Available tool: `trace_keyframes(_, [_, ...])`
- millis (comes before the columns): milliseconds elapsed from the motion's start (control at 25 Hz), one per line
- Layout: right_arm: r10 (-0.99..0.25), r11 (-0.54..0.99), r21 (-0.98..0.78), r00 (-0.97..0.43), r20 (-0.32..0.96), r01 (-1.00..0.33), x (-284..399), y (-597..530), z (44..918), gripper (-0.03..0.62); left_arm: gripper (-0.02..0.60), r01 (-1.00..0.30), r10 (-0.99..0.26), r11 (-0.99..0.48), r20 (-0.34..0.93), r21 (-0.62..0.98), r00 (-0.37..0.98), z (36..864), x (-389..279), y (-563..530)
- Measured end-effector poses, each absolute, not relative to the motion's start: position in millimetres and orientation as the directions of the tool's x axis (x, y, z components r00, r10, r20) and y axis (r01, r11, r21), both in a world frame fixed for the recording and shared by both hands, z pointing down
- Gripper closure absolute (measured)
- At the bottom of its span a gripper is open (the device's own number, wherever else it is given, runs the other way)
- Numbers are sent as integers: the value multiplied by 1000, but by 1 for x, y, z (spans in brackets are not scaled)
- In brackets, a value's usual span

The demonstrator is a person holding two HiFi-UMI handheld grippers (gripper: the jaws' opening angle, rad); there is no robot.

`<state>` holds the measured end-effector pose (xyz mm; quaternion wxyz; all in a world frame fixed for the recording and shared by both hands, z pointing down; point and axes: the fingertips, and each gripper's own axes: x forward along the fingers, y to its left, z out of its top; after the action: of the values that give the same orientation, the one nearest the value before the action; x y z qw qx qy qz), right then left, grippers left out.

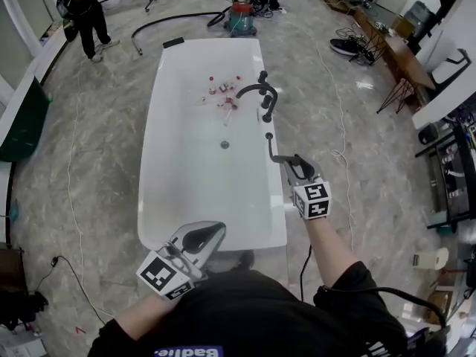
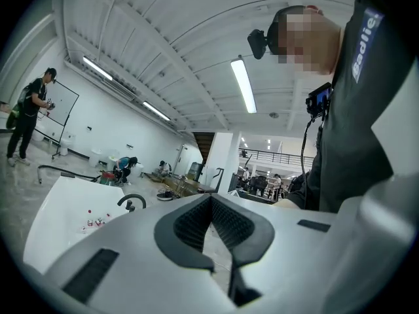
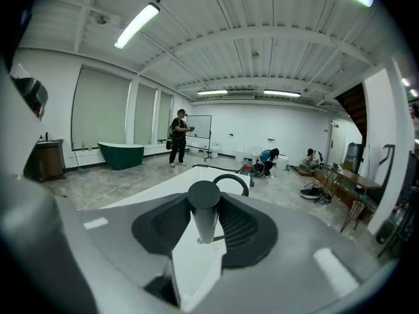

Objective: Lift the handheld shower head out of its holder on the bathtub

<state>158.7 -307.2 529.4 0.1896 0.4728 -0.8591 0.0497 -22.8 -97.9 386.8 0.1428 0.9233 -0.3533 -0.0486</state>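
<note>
Right gripper (image 1: 291,163): jaws clamped on the slim black cylindrical handheld shower head (image 1: 276,151), held low on the shaft, pads on either side in the right gripper view. Left gripper (image 1: 202,238): pads together, nothing between, idle off the tub's near end at 6 o'clock.

White rectangular freestanding bathtub (image 1: 186,199) fills the centre of the head view. Black arched faucet spout (image 1: 256,88) on its 3 o'clock rim. Shower head lies over that same rim, at 4 o'clock from the round drain (image 1: 224,145). Can't tell whether its far tip is free of the holder.

Handling, my read: rigid, smooth, probably slippery, and light. Grip mid-shaft, square on. Allow for hose drag.
</note>
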Motion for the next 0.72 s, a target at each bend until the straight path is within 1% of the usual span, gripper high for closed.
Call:
trace_keyframes(160, [-770,597,126,-522,369,-792,145,-268,513,462,581,-614,-641,-727,16,306,767,394,-18,-96])
trace_keyframes(440, [-744,633,106,-565,356,-767,123,-197,486,462,581,-563,-586,-768,18,304,810,392,-5,-89])
trace_keyframes(720, [-742,644,64,-602,294,-762,106,-154,451,462,581,-522,-541,-802,18,291,841,389,4,-89])
